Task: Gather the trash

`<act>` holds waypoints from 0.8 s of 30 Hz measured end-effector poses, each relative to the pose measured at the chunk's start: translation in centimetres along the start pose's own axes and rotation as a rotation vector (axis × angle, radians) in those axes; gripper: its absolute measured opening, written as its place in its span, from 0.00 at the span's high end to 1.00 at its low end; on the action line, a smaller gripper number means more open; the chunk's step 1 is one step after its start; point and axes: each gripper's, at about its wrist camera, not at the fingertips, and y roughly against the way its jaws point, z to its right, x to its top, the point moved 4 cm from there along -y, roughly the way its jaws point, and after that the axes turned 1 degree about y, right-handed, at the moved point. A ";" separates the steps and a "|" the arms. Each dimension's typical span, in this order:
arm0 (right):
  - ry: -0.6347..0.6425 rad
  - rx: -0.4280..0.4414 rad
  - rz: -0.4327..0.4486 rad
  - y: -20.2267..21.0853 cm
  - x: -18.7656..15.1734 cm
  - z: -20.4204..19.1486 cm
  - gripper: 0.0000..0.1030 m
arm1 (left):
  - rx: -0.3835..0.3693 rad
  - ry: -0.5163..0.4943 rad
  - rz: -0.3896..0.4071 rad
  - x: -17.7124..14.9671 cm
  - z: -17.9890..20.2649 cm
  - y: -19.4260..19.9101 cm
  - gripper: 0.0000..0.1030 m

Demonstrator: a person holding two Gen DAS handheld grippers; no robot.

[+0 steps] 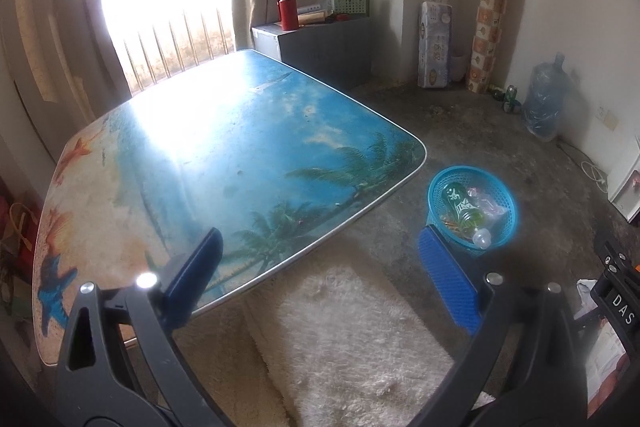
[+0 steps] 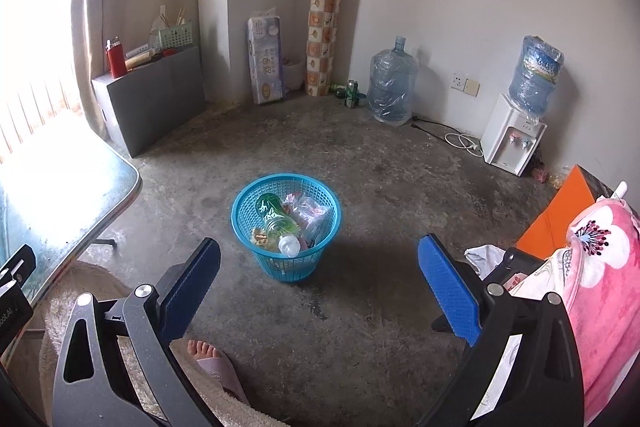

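- While both grippers hang over the room, the left gripper point(image 1: 318, 283) has its blue pads spread wide with nothing between them; it hovers above the edge of the beach-print table point(image 1: 224, 147) and a fluffy cream rug point(image 1: 352, 339).
- Its right pad point(image 1: 448, 283) overlaps the near rim of the blue mesh basket point(image 1: 472, 211) in the left wrist view; whether they touch, I cannot tell.
- The right gripper point(image 2: 318, 287) is likewise released, fingers far apart and empty, pointing across bare concrete floor point(image 2: 380, 307) towards the basket point(image 2: 286, 227), which stands apart from it on the floor beside the table corner.
- Inside the basket lie a green-labelled plastic bottle point(image 2: 276, 217), cap towards the grippers, and a crumpled clear bag point(image 2: 308, 213); smaller scraps beneath are too jumbled to name.
- A person's bare toes in a pink slipper point(image 2: 212, 363) show under the right gripper's left finger, the rest cut off.
- A pink flowered blanket point(image 2: 600, 267) fills the right edge, hiding what lies under it.
- Window glare washes out the far end of the table.
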 end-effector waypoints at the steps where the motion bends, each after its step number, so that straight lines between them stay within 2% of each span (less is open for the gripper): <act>1: -0.002 -0.004 -0.002 0.0 0.0 0.1 0.06 | 0.002 -0.007 0.003 0.0 0.2 0.1 0.08; 7: -0.001 -0.018 -0.030 -0.6 -0.3 0.3 0.06 | 0.012 -0.022 0.020 0.0 0.8 0.5 0.08; 24: -0.016 -0.032 -0.021 -0.2 -0.3 0.8 0.06 | 0.015 -0.024 -0.022 -0.4 0.8 -0.1 0.08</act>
